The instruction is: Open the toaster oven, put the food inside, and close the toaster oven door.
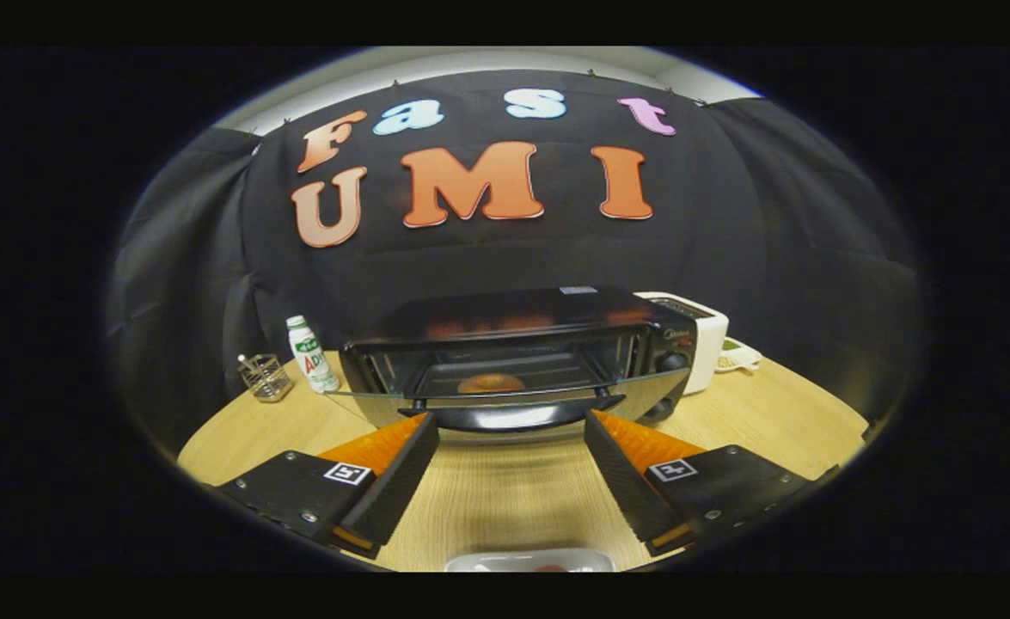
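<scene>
Food is in the oven, door still down: closing it is what remains.

The toaster oven point(517, 361) sits on the tabletop point(505, 490) just ahead of the gripper point(511, 434), whose fingers stand wide apart and hold nothing. The glass door point(513, 404) hangs open, its handle between the fingertips, and the round brown food point(490, 383) lies on the rack inside. My judgement: the next move calls for getting under the door's front edge and lifting it until it shuts (a push, not a grasp). Writing: the oven's control panel bears a small logo too blurred to read, and the bottle point(310, 352) at the left has a label I cannot make out. A white toaster point(704, 331) stands behind the oven.
</scene>
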